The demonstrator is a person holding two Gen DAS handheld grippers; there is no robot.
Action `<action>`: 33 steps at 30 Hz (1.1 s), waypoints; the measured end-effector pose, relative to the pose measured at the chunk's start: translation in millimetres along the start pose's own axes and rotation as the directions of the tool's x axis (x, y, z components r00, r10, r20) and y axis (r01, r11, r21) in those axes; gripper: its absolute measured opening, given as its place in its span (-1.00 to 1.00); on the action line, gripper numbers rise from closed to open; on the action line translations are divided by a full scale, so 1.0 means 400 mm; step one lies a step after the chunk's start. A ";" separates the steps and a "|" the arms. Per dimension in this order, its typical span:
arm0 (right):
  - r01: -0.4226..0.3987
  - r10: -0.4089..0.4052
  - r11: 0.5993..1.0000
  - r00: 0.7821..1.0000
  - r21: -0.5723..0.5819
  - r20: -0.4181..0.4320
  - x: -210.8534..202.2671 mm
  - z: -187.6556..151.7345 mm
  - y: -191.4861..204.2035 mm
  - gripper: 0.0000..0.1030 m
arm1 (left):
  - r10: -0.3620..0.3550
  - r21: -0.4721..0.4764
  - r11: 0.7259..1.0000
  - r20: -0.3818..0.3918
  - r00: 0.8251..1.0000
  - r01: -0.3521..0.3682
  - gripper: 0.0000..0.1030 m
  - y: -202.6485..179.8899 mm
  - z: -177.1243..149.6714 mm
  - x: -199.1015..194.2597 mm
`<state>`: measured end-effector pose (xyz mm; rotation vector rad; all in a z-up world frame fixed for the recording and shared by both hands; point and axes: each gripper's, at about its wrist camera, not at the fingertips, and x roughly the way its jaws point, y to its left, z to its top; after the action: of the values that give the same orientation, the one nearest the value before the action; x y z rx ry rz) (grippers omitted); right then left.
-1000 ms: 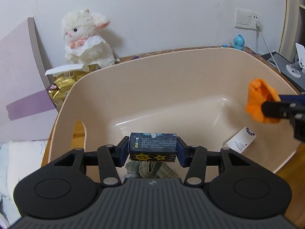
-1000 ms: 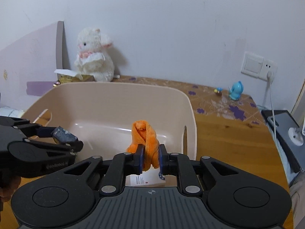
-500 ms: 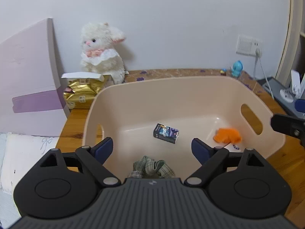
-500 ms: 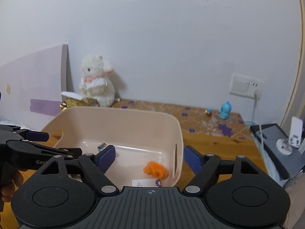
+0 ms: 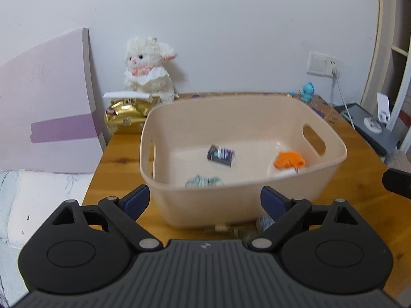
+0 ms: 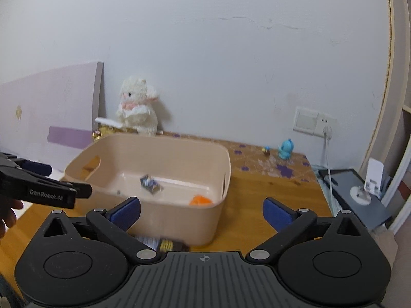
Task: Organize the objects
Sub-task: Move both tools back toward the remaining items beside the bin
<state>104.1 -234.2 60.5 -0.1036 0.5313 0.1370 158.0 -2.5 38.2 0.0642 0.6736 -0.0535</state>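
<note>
A smooth beige plastic tub (image 5: 257, 200) with a soft sheen sits on a varnished wooden table (image 5: 115, 159), its grain and knots showing. Inside lie a glossy printed cardboard box (image 5: 221, 155), a fuzzy orange cloth (image 5: 289, 159) and a crumpled checked cloth (image 5: 204, 181). Behind the tub, a fluffy white plush toy (image 5: 147, 73) rests against a matt painted wall (image 5: 231, 25), beside a shiny gold foil packet (image 5: 127, 115). The left gripper (image 5: 205, 202) is matt black plastic with blue pads (image 5: 136, 201) and bare metal rivets.
</note>
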 end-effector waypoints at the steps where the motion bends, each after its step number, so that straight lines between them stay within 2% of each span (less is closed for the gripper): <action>1: -0.002 0.002 1.000 1.000 0.000 -0.011 -0.005 -0.012 0.001 1.00 | 0.006 0.006 1.000 -0.004 1.000 -0.006 0.82 -0.001 -0.014 -0.005; 10: -0.023 0.023 1.000 0.996 -0.004 -0.087 -0.034 -0.109 0.014 1.00 | 0.009 0.011 1.000 -0.046 0.999 -0.009 0.82 -0.016 -0.140 -0.044; 20: -0.031 0.036 0.999 0.982 0.027 -0.184 -0.013 -0.216 0.013 1.00 | -0.027 0.036 0.999 -0.110 0.994 0.031 0.82 -0.061 -0.260 -0.038; 26: -0.016 0.023 0.999 0.971 0.030 -0.236 0.035 -0.253 0.004 1.00 | -0.055 0.021 0.998 -0.145 0.988 0.058 0.82 -0.076 -0.295 0.009; 33: 0.002 0.005 1.000 0.958 0.023 -0.286 0.108 -0.276 -0.010 1.00 | -0.057 0.041 0.997 -0.179 0.982 0.066 0.82 -0.105 -0.298 0.077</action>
<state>86.8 -248.6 -56.1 -0.1008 0.8222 0.1180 104.9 -36.1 -75.9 0.0941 0.8532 -0.1243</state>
